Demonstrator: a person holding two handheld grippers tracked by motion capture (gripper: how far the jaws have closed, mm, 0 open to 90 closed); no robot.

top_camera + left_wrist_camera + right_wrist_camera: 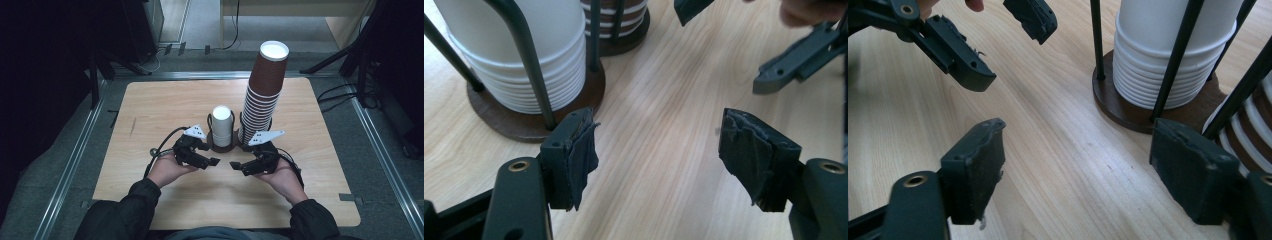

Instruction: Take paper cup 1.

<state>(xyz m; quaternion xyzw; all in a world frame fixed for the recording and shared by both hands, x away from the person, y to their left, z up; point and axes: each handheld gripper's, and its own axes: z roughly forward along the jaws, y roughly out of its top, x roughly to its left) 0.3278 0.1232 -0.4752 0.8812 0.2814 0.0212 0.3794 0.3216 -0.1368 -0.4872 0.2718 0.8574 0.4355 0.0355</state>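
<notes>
A short stack of white paper cups [221, 125] stands upside down in a dark wire holder [221, 146] at mid table. Beside it on the right rises a tall stack of brown cups [263, 92] in its own holder. My left gripper [210, 155] is open just in front of the white stack, with nothing between its jaws. My right gripper [240, 167] is open too, facing the left one across a small gap. In the left gripper view the white stack [519, 50] is at upper left, beyond my open gripper [659, 155]. In the right gripper view the white stack [1168, 50] is at upper right, beyond my open gripper [1078, 170].
The light wooden table [150, 115] has bare room left of the holders and along its front. The holder's dark round base [524, 125] and thin upright rods [1175, 55] surround the white cups. Black stands and cables line the floor behind the table.
</notes>
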